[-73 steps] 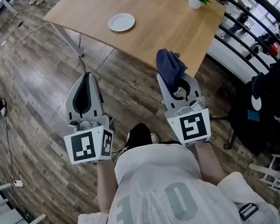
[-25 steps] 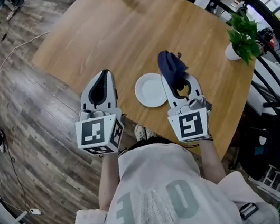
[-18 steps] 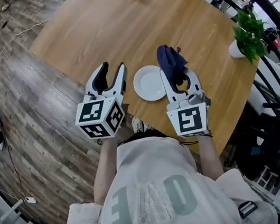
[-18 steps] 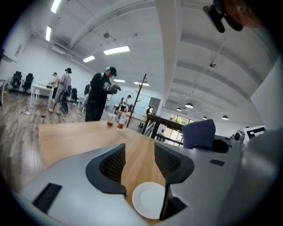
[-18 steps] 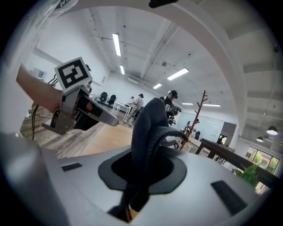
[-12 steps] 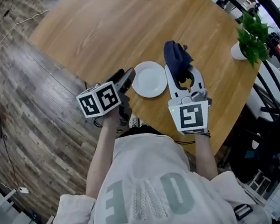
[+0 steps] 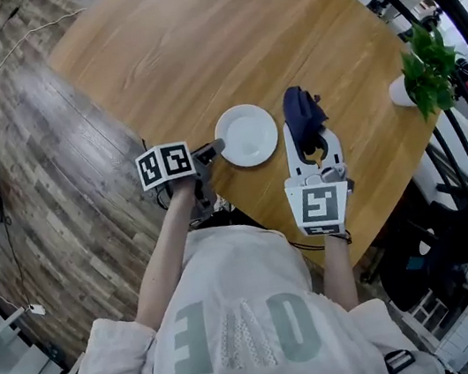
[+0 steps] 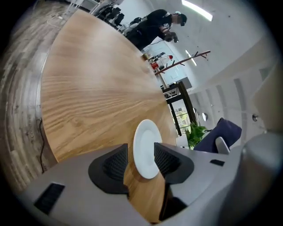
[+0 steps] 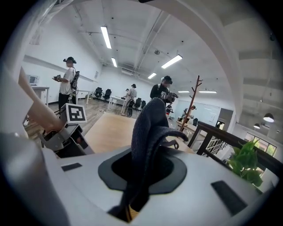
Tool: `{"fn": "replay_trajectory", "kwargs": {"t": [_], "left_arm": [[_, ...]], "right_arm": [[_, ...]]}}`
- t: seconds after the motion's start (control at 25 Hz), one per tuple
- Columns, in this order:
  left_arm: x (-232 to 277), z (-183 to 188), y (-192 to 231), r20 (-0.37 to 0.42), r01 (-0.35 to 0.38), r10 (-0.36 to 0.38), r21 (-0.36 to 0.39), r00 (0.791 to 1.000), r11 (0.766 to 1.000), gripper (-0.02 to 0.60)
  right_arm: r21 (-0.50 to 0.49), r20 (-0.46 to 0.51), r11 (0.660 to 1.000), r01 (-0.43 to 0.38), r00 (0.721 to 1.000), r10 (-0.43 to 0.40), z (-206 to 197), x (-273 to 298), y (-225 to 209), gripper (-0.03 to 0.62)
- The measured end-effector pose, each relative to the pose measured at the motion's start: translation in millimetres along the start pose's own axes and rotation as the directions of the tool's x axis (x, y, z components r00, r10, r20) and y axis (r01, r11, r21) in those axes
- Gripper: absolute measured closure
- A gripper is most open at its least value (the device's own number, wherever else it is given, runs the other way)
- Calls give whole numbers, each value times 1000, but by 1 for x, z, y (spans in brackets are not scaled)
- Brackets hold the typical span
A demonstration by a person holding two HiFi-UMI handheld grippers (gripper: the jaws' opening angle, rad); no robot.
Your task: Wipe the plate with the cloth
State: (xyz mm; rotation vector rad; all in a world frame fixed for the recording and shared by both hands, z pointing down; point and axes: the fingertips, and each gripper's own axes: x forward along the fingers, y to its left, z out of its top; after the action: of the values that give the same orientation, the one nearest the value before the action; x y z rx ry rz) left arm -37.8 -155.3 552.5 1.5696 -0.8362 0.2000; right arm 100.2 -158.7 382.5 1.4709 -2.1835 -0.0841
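Head view, left gripper [image 7: 213, 148] spread at plate [image 7: 247, 134] rim near table [image 7: 191, 46] edge, right gripper [image 7: 309, 136] pinching cloth [image 7: 299, 109], wide wood beyond.

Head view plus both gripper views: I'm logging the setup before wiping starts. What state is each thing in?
Plate: empty, flat on the table near its edge.
Left tool: jaws apart at the plate's rim, not clamping it.
Right tool: shut on the cloth.
Cloth: bunched, held beside the plate, apart from it.
Potted plant: upright near the table's edge.
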Motion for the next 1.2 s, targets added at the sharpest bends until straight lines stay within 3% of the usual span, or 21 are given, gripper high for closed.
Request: {"fn": "replay_trajectory", "kwargs": {"t": [0.24, 0.48, 0.6, 0.72, 0.84, 1.0, 1.08, 1.2], "left_arm": [[5, -6, 7, -17, -13, 12, -46, 1000, 999, 413], [12, -8, 12, -39, -43, 42, -36, 998, 998, 511], [13, -9, 13, -40, -35, 33, -36, 999, 999, 534], [14, -9, 14, -42, -28, 27, -41, 999, 999, 537], [14, -9, 14, -39, -17, 16, -50, 999, 999, 548], [15, -8, 13, -31, 3, -5, -66, 999, 998, 551], [16, -9, 13, -35, 3, -5, -64, 999, 998, 551], [17, -10, 13, -44, 10, -12, -61, 999, 998, 552]], "right_arm": [[20, -21, 1000, -11, 1000, 11, -9, 1, 2, 537], [-5, -57, 999, -31, 998, 31, -19, 4, 5, 539], [-49, -116, 998, -43, 993, 37, -34, 10, 8, 539], [-162, -222, 983, -86, 974, 48, -63, 22, 11, 539], [-311, -354, 923, -228, 929, 110, -92, 38, 24, 537], [-452, -511, 780, -432, 843, 170, -125, 67, 42, 537], [-479, -555, 737, -478, 815, 168, -137, 81, 48, 539], [-518, -580, 700, -491, 803, 134, -147, 94, 53, 539]]}}
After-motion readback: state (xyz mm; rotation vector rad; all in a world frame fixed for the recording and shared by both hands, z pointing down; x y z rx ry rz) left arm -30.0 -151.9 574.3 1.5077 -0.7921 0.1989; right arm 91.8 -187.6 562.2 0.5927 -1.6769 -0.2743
